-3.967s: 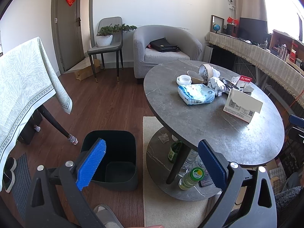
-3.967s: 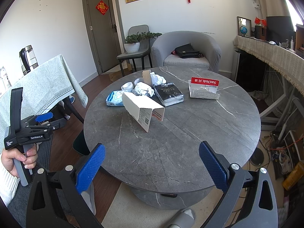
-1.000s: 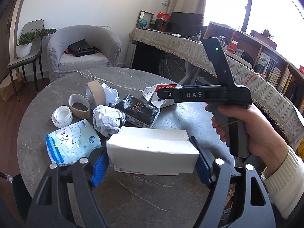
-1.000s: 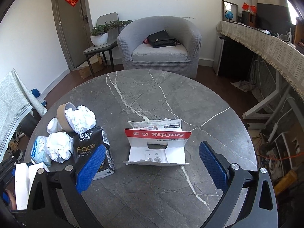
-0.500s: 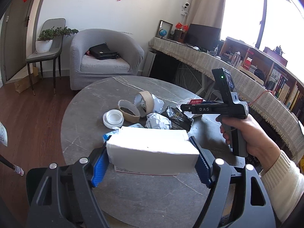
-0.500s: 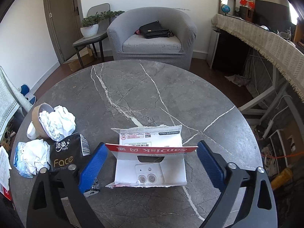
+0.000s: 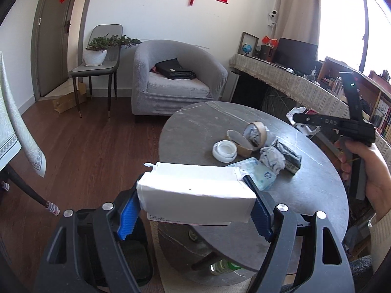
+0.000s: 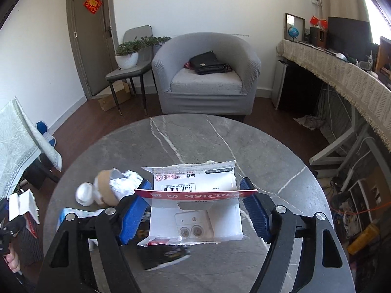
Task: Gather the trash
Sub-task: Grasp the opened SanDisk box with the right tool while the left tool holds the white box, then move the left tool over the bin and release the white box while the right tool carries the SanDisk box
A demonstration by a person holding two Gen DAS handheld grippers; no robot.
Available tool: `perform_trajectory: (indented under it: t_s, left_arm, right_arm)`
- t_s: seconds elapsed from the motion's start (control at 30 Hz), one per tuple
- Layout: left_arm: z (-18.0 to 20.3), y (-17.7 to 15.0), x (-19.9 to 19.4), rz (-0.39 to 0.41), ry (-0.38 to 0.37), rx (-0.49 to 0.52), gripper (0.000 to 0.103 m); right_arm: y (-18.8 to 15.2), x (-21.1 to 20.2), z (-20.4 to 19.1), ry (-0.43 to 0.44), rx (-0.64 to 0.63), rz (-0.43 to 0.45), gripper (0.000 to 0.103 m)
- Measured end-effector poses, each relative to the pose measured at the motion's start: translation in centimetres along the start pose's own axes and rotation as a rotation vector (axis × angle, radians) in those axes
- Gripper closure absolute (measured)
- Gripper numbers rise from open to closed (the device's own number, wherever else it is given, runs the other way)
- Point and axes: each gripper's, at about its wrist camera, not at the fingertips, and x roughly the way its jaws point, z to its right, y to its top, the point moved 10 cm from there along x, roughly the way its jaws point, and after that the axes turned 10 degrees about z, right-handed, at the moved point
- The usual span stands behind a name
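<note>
Right gripper just closed, clamping torn "SanDisk" package; left gripper grips white box, both tilted downward.

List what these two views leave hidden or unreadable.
- Trash bin, left wrist view: mostly behind the left gripper and its white box.
- Black packet, right wrist view: blurred, partly under the SanDisk package in the right gripper.
- Bottle under the table: cut off by the tabletop.
</note>
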Motion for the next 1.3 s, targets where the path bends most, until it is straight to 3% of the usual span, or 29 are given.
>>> perform_trajectory:
  t_s: [0.1, 0.3, 0.47, 0.67, 0.93, 1.0, 1.07, 1.3]
  left_arm:
    - [-3.3, -1.2, 0.0, -0.035, 0.081, 0.001, 0.024]
    - [-10.7, -4.8, -0.1, -0.135, 0.2, -0.044, 0.024]
    - [-15.4, -7.5, -0.1, -0.209, 0.228, -0.135, 0.024]
    - [-18.4, -11.4, 0.9, -0.316, 0.254, -0.144, 0.024]
    - [-20.4, -15.7, 1.7, -0.428, 0.274, -0.151, 0.023]
    - [-21.0, -16.3, 1.6, -0.437, 0.28, -0.156, 0.019]
    - [-21.6, -16.6, 1.5, -0.436, 0.286, -0.166, 0.013]
    - [-23.2, -15.1, -0.5, -0.376, 0.302, -0.186, 0.013]
  right_arm:
    - [0.0, -0.1, -4.8, 0.114, 0.016, 0.008, 0.027]
    - [-0.1, 0.7, -15.4, 0.283, -0.097, -0.003, 0.027]
    - [-0.3, 0.9, -21.9, 0.38, -0.147, -0.016, 0.027]
    - [-2.2, 1.6, -28.3, 0.473, -0.175, -0.069, 0.027]
    - [-5.9, 3.4, -34.2, 0.53, -0.218, -0.157, 0.027]
    - [-6.6, 3.8, -35.2, 0.54, -0.232, -0.173, 0.027]
    - [-7.1, 4.1, -36.1, 0.543, -0.242, -0.182, 0.027]
    - [-8.8, 6.1, -37.8, 0.538, -0.249, -0.227, 0.027]
